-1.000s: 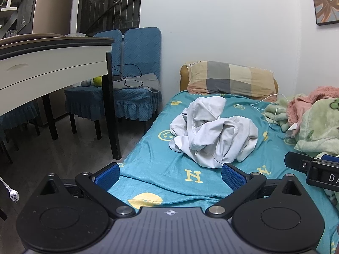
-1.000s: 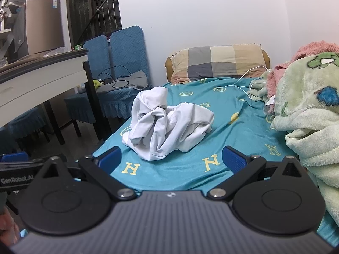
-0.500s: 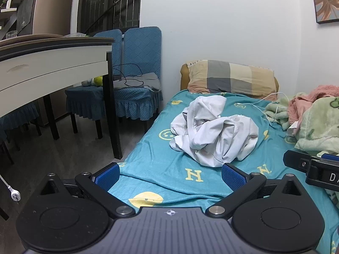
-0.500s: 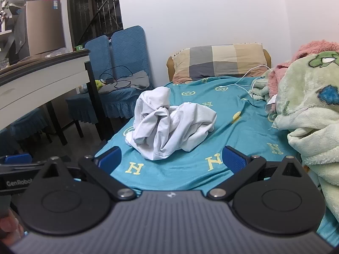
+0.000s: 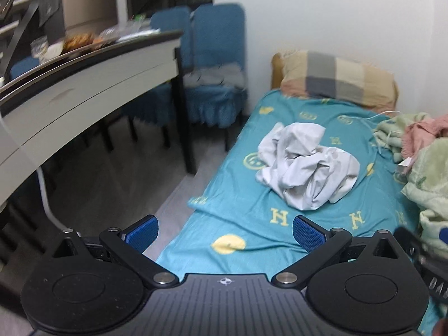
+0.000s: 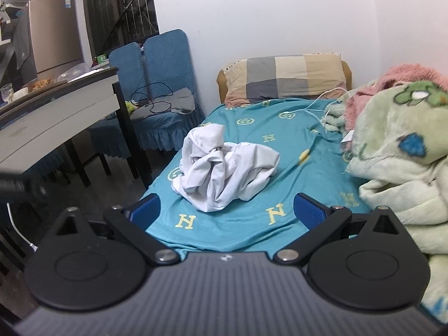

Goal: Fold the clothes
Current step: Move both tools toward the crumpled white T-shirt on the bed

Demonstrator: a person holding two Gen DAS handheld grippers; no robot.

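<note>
A crumpled white garment (image 5: 306,165) (image 6: 224,168) lies in a heap on the teal bedsheet (image 5: 252,224) (image 6: 280,140), about the middle of the bed. My left gripper (image 5: 225,233) hovers open over the bed's near left edge, well short of the heap, with nothing between its blue pads (image 5: 309,233). My right gripper (image 6: 226,210) is open too, its blue pads (image 6: 310,210) spread wide just in front of the garment, not touching it. The other gripper's black body shows blurred at the left wrist view's right edge.
A checked pillow (image 6: 285,81) lies at the bed's head. Green and pink blankets (image 6: 397,156) pile along the right side, with a white cable (image 6: 322,103). Left of the bed stand a white desk (image 5: 84,92) with black legs and blue chairs (image 6: 159,84).
The left gripper has risen and tilted down, blurred with motion, so the garment now sits farther right and higher in its view. The right gripper has risen slightly. Both stay open.
</note>
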